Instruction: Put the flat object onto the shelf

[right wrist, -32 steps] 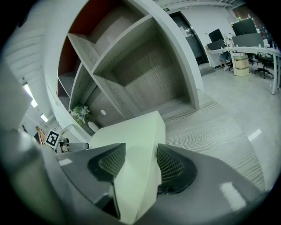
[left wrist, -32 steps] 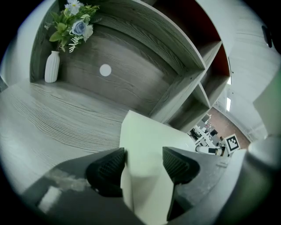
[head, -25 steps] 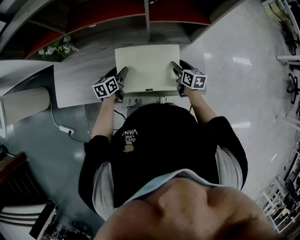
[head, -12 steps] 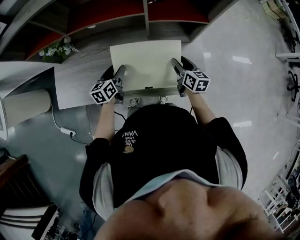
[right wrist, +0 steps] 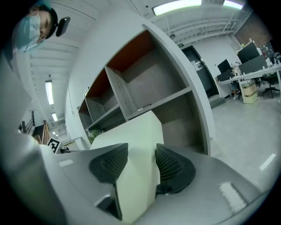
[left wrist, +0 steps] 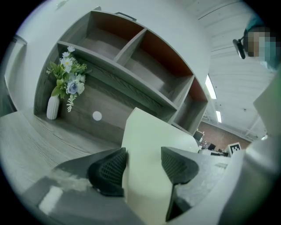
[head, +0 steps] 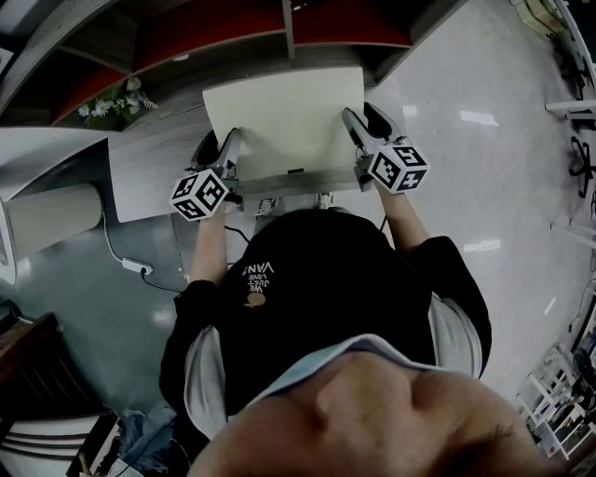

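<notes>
The flat object is a cream-coloured flat box [head: 284,121], held off the grey desk top [head: 149,172] in front of the shelf unit [head: 289,33]. My left gripper [head: 220,149] is shut on its left edge, and my right gripper [head: 361,119] is shut on its right edge. In the left gripper view the box [left wrist: 147,145] fills the gap between the jaws of the left gripper [left wrist: 142,165], with the pads against it. In the right gripper view the right gripper [right wrist: 140,165] clamps the box [right wrist: 131,193]; its jaws have just been closing on it. The shelf's open compartments [left wrist: 131,66] [right wrist: 145,96] lie ahead.
A white vase of flowers [head: 116,93] [left wrist: 66,83] stands on the desk at the left, under the shelf. A white rounded counter [head: 47,177] is at the far left. A power strip and cable [head: 135,265] lie on the glossy floor. An upright panel [head: 291,23] divides the shelf.
Both grippers have risen together with the box between them. In the head view the box looks larger and has moved closer to the shelf's front edge.
</notes>
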`<state>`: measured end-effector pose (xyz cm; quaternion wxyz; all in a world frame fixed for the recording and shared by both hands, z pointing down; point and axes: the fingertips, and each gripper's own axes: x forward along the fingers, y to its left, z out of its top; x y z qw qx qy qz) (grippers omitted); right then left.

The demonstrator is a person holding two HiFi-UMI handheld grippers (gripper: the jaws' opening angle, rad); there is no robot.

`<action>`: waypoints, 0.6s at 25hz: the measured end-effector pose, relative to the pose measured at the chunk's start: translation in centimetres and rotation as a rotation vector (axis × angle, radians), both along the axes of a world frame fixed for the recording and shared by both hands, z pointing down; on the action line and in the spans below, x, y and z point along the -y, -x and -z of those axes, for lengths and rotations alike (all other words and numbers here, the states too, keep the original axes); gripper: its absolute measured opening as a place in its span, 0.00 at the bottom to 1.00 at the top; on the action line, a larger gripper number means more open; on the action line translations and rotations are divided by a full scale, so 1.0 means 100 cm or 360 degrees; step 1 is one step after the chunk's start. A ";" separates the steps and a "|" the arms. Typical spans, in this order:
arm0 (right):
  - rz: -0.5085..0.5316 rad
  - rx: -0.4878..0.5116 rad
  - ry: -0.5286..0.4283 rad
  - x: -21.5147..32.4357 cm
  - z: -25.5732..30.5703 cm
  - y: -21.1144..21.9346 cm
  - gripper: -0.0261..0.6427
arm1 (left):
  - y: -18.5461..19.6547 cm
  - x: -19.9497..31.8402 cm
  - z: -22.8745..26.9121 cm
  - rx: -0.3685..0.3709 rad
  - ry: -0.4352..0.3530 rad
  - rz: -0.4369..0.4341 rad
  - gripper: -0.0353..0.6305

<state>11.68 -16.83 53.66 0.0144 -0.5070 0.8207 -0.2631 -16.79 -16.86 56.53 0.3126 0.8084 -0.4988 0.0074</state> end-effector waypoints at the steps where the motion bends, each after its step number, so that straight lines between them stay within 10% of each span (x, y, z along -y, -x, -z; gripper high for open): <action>1: -0.0002 0.0006 -0.0029 0.000 0.008 0.000 0.32 | 0.000 0.000 0.006 -0.0008 -0.0023 0.0003 0.44; 15: -0.0020 0.0088 -0.0358 -0.002 0.102 0.003 0.31 | 0.006 -0.002 0.086 -0.0063 -0.0327 0.0021 0.43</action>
